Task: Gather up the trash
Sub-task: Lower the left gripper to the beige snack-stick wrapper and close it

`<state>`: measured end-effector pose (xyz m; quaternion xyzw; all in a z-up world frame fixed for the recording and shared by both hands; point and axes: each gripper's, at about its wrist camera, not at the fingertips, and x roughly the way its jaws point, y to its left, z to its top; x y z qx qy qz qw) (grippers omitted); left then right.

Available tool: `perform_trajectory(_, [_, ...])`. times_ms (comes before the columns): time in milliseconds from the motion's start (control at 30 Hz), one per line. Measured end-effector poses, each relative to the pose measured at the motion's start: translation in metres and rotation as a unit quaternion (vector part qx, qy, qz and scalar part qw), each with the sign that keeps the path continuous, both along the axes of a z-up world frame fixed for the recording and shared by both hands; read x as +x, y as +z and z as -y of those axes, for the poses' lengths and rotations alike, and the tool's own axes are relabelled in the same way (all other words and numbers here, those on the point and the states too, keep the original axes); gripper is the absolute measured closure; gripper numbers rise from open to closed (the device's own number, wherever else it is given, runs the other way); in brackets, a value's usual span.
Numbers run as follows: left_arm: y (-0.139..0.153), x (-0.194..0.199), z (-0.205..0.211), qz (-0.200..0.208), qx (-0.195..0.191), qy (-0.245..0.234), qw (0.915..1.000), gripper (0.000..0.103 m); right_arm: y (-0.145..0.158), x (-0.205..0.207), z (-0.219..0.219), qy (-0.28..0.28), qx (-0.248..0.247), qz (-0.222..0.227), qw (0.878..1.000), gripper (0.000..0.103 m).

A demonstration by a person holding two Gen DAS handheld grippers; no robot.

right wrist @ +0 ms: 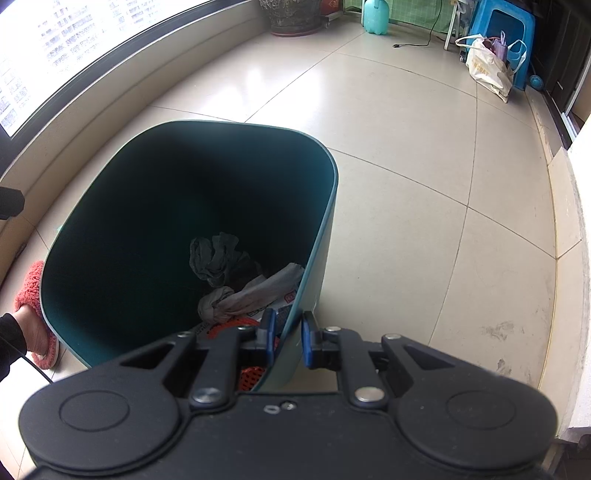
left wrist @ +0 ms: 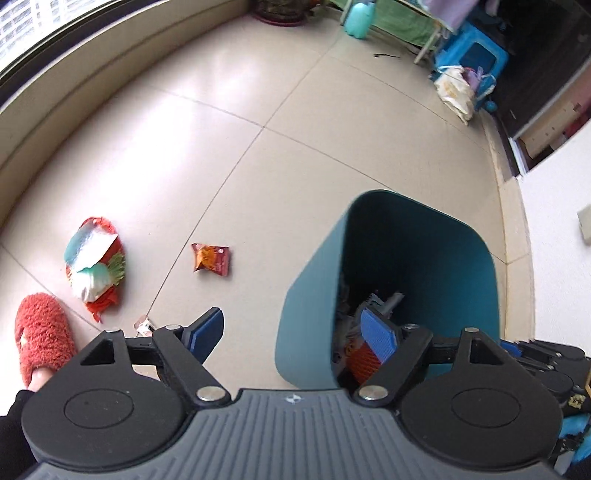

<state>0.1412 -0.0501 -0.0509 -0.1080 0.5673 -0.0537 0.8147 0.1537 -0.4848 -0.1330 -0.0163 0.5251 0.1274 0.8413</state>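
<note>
A teal trash bin (left wrist: 306, 295) stands on the tiled floor, with my right gripper (right wrist: 288, 325) shut on its near rim (right wrist: 295, 314), one pad inside and one outside. Inside lie crumpled grey rags (right wrist: 218, 258) and a red mesh piece (left wrist: 364, 360). My left gripper (left wrist: 291, 328) hangs open over the bin's left edge with nothing between its fingers. Left of the bin on the floor lie a red, white and teal snack bag (left wrist: 95, 266), an orange wrapper (left wrist: 211, 259) and a small clear wrapper (left wrist: 144, 326).
A person's foot in a fuzzy red slipper (left wrist: 42, 332) stands left of the bin. A low window ledge (left wrist: 55, 110) curves along the left. Far back are a plant pot (right wrist: 291, 16), a teal jug (right wrist: 375, 16), a blue stool (right wrist: 506, 29) and a tote bag (right wrist: 487, 70). A white wall (left wrist: 554, 240) is on the right.
</note>
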Motion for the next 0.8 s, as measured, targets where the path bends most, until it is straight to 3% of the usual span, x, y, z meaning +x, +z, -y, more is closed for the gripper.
perform_trajectory(233, [-0.110, 0.023, -0.044, -0.093, 0.000, 0.065, 0.9935, 0.022, -0.001, 0.001, 0.000, -0.002, 0.002, -0.002, 1.000, 0.090])
perform_trajectory(433, [-0.204, 0.016, -0.076, -0.174, -0.021, 0.123, 0.9767, 0.022, -0.001, 0.000, 0.001, 0.000, 0.003, -0.001, 1.000, 0.089])
perform_trajectory(700, [-0.280, 0.010, -0.104, -0.226, 0.010, 0.174, 0.9584, 0.022, 0.000, 0.001, 0.003, -0.001, 0.007, -0.002, 1.000, 0.089])
perform_trajectory(800, [-0.295, 0.010, -0.107, -0.232, 0.010, 0.179, 0.9559, 0.022, 0.000, 0.001, 0.003, -0.001, 0.008, -0.003, 1.000, 0.089])
